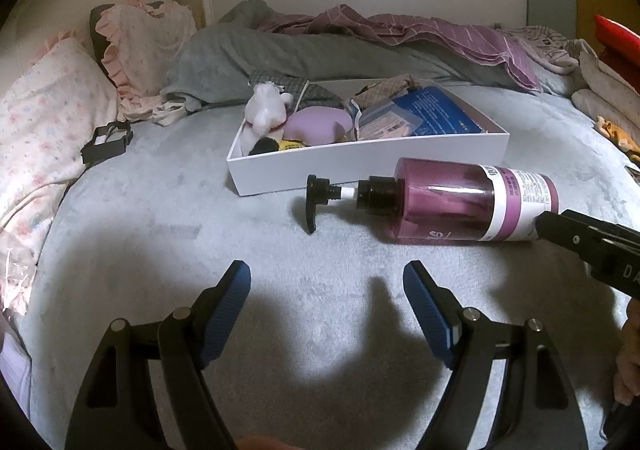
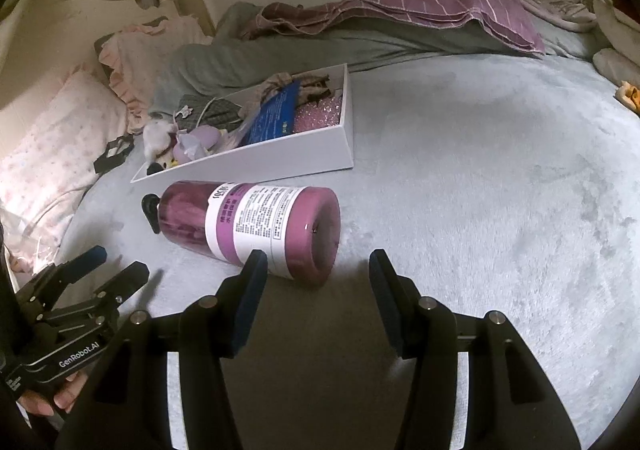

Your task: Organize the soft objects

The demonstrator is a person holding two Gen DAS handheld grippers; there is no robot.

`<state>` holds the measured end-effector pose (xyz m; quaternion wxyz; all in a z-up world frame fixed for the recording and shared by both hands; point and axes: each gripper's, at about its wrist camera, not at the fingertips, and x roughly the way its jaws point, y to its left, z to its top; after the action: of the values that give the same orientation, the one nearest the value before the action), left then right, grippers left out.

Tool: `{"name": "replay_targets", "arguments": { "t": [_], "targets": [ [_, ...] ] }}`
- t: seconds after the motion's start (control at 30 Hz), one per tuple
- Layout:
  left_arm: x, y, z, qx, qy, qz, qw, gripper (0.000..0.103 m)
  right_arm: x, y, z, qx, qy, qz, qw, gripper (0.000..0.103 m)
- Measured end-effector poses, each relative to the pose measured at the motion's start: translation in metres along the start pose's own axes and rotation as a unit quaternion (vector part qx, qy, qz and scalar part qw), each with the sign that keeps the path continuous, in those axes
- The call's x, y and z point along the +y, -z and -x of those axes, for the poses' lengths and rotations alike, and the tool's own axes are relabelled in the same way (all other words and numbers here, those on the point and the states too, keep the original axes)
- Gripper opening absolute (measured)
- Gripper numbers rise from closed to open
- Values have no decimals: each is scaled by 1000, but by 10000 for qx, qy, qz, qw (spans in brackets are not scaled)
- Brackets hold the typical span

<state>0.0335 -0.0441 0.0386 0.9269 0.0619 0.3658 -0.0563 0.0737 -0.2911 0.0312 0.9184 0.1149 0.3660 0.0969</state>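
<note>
A purple pump bottle (image 1: 452, 206) (image 2: 256, 222) lies on its side on the pale blue bedspread (image 1: 200, 250), pump head to the left. Behind it stands a white box (image 1: 360, 158) (image 2: 260, 162) holding a white plush toy (image 1: 266, 106), a lilac soft thing (image 1: 316, 124), a blue packet (image 1: 432, 114) and cloth. My right gripper (image 2: 318, 262) is at the bottle's base with jaws apart; its left finger overlaps the label edge and its right finger stands clear. My left gripper (image 1: 326, 278) (image 2: 122, 262) is open over bare bedspread, below and left of the bottle.
Floral pillows (image 1: 44, 122) and a pink frilled pillow (image 1: 148, 46) lie at the left by the headboard. A grey blanket (image 1: 280, 54) and purple striped cloth (image 1: 440, 34) run along the far side. A small black object (image 1: 106, 140) sits near the pillows.
</note>
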Motion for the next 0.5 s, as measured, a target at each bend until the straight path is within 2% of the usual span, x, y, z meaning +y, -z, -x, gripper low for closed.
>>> {"name": "replay_targets", "arguments": {
  "t": [0.5],
  "targets": [
    [-7, -2, -2, 84, -22, -174, 9998, 79, 4, -1, 1, -45, 16, 105, 9999, 54]
  ]
}}
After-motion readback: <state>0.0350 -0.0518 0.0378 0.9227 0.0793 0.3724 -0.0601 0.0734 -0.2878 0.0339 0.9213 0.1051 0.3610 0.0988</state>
